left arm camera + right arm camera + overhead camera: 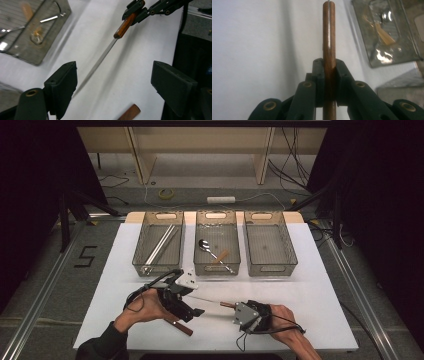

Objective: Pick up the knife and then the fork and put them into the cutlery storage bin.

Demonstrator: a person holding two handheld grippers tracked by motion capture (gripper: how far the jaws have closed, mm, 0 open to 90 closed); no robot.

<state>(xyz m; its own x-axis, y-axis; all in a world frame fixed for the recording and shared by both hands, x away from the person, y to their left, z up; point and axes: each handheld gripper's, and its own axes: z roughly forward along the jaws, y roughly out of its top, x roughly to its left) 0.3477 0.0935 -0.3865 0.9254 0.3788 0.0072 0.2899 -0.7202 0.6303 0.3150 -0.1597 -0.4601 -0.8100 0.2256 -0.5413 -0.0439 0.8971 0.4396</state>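
Both claws work low on the white table [310,285]. Right claw [231,306] is clamped on the brown wooden handle of a knife [329,47]; in the right gripper view the handle stands straight up between the two black jaws, which press on it from both sides. From above, the thin blade runs leftward from that grip toward the left claw [196,309]. That one has its jaws spread wide with nothing gripped: in the left gripper view the blade of the knife [100,60] passes through the gap near the left-hand jaw, clear of the right-hand one; whether it brushes the near jaw cannot be told. A second wooden handle [179,325] lies on the table just under the left hand [145,307], its end also showing at the bottom of the left gripper view.

Farther back three clear bins stand in a row. Left bin [145,245] holds long metal pieces, middle bin [200,265] holds a spoon [205,245] and a small wooden piece, and right bin [287,245] stands beside it.
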